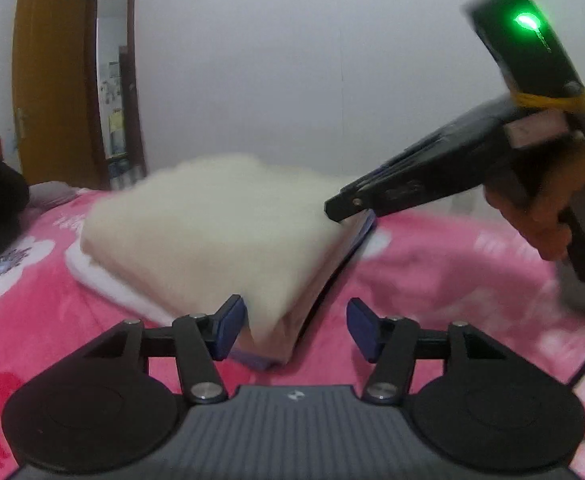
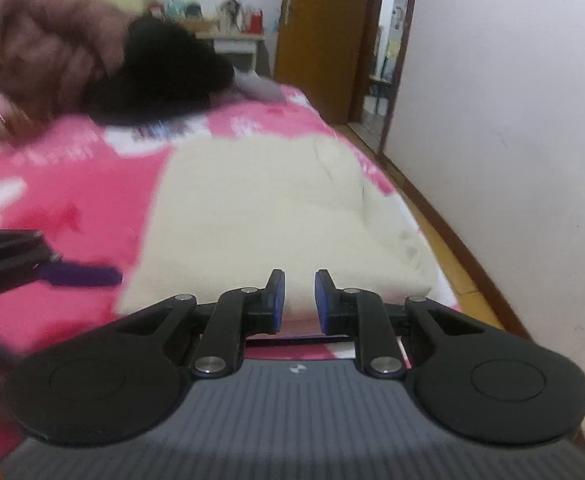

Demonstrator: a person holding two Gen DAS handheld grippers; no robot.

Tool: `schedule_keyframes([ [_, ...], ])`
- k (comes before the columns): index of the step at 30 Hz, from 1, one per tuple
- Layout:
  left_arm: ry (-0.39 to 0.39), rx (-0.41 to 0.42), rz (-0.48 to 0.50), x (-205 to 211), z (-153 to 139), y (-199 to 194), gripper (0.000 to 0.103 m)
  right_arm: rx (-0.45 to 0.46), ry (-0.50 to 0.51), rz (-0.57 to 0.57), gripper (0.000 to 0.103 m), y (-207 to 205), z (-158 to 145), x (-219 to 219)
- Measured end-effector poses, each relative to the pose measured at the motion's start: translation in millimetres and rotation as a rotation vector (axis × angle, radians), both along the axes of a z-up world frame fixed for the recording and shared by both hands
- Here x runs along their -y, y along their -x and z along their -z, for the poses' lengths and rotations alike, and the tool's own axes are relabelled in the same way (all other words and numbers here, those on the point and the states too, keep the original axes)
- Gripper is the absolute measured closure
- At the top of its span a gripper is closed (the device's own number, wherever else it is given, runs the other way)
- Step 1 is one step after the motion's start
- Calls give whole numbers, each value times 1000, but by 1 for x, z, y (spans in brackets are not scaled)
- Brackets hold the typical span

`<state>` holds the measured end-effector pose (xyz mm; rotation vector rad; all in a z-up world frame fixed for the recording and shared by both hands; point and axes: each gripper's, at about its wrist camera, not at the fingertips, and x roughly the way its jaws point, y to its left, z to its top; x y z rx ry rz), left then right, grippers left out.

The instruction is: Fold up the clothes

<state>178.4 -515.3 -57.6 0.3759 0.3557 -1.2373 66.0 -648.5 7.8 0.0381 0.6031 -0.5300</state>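
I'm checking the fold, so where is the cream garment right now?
The folded cream garment lies on the pink floral blanket, just ahead of both tools in both wrist views, on the bed's wall side, with a dark clothes pile farther back.

Folded cream fleece garment [image 1: 212,236] lying on pink floral blanket [image 1: 432,280]. Left gripper [image 1: 296,328] spread wide at its near corner; right gripper [image 1: 334,210] touching its far edge.
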Motion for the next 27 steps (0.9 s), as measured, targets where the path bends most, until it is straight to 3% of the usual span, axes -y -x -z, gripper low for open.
schedule_keyframes([
  [3,-23,-48,-27,-1,4,-9,47,-2,-29,27,88,-15,28,17],
  [5,-24,-103,-52,-10,1,-17,50,19,-38,38,89,-11,23,17],
  [8,13,-121,-89,-33,-2,-17,49,68,-86,66,87,15,7,12],
  [13,29,-89,-120,-26,-4,-13,45,183,-217,73,87,46,3,7],
  [17,-16,-11,-173,-2,2,-6,48,265,-290,142,87,33,19,11],
  [20,5,-50,-208,-1,5,-13,48,341,-370,203,87,14,37,21],
  [23,31,-54,-222,-8,4,-15,50,423,-481,237,87,23,56,25],
  [27,24,-45,-215,-6,6,-15,51,469,-525,254,86,21,69,32],
])
